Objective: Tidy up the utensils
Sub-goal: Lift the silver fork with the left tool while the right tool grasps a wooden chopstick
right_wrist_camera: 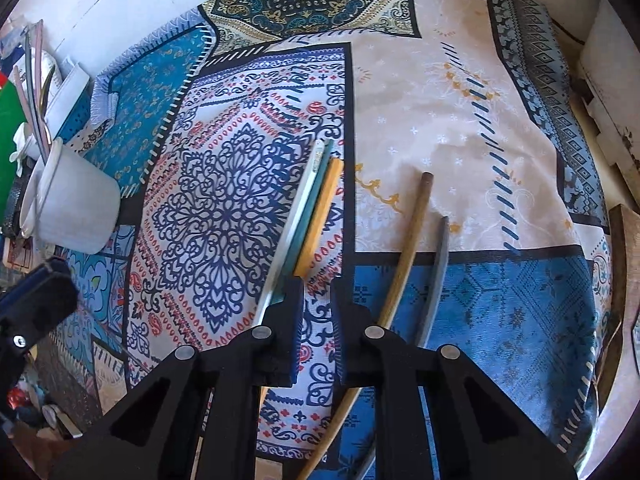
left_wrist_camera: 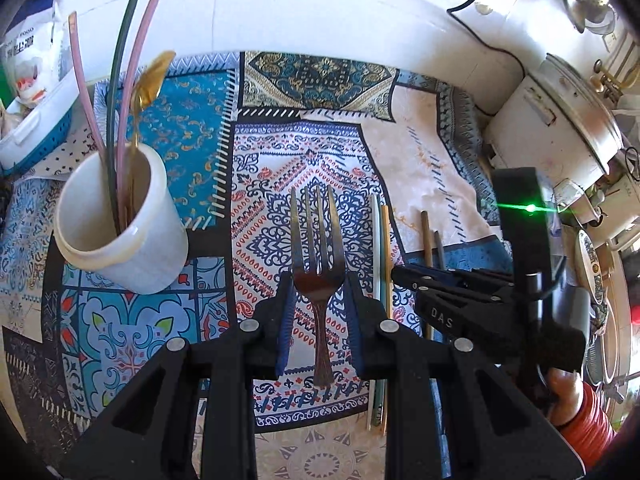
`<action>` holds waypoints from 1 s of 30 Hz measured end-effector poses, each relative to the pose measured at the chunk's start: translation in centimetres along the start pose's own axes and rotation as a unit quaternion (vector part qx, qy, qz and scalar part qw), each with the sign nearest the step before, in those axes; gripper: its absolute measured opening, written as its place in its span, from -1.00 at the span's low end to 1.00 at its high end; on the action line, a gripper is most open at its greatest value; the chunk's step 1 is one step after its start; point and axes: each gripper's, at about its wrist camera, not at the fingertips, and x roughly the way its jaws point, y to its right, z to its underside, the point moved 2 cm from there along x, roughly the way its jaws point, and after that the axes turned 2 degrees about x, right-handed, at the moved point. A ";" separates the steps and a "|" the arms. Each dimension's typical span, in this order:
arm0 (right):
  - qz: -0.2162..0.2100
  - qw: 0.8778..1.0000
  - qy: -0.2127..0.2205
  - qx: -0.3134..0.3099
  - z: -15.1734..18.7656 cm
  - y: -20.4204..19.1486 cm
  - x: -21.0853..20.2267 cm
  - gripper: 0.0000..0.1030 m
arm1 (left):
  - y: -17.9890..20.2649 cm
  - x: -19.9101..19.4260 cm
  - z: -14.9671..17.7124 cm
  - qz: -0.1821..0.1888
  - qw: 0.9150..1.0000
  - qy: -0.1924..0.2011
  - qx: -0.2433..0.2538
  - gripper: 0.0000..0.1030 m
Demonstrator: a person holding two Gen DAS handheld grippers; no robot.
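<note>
At the left of the patterned tabletop point(left_wrist_camera: 420, 160) stands a white cup point(left_wrist_camera: 120, 232), upright and already holding several long chopsticks and a gold spoon point(left_wrist_camera: 150, 80) that lean out over its rim. Just right of it, the left gripper point(left_wrist_camera: 320, 288) pinches a metal fork point(left_wrist_camera: 318, 248) at the neck, tines pointing away from the camera and the handle running back between the pads; the fork appears lifted clear of the cloth. Further right, a bundle of white, teal and orange chopsticks point(right_wrist_camera: 316, 204) lies flat on the cloth, and beside that a brown chopstick point(right_wrist_camera: 408, 248) and a grey chopstick point(right_wrist_camera: 436, 276) lie side by side. The right gripper point(right_wrist_camera: 318, 312) hangs low between these two groups, its jaws drawn close together with only cloth showing in the narrow gap, so it seems to grasp nothing; the orange stick lies just beside its left pad. The step in hand looks like carrying the fork to the cup. The next move calls for swinging the fork over the rim, tipping it upright and releasing it without knocking the leaning sticks or tipping the cup.
</note>
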 end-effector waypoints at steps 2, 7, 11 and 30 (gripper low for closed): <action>0.001 1.000 -0.004 0.002 -0.1 0.1 0.1 -0.79 | 0.0 -0.4 -0.1 0.002 1.000 0.002 0.002 -0.56; -0.027 0.999 -0.013 0.028 -0.5 0.3 0.0 -0.79 | 0.0 -1.1 -0.2 0.007 1.000 0.006 0.001 -0.56; -0.028 0.999 -0.011 0.024 -0.4 -0.3 0.0 -0.79 | -0.1 -1.7 -0.4 0.008 1.000 0.012 0.004 -0.56; 0.005 0.999 0.016 0.043 -2.1 -0.6 1.1 -0.86 | -0.8 -4.4 -1.0 0.009 0.999 0.045 0.002 -0.56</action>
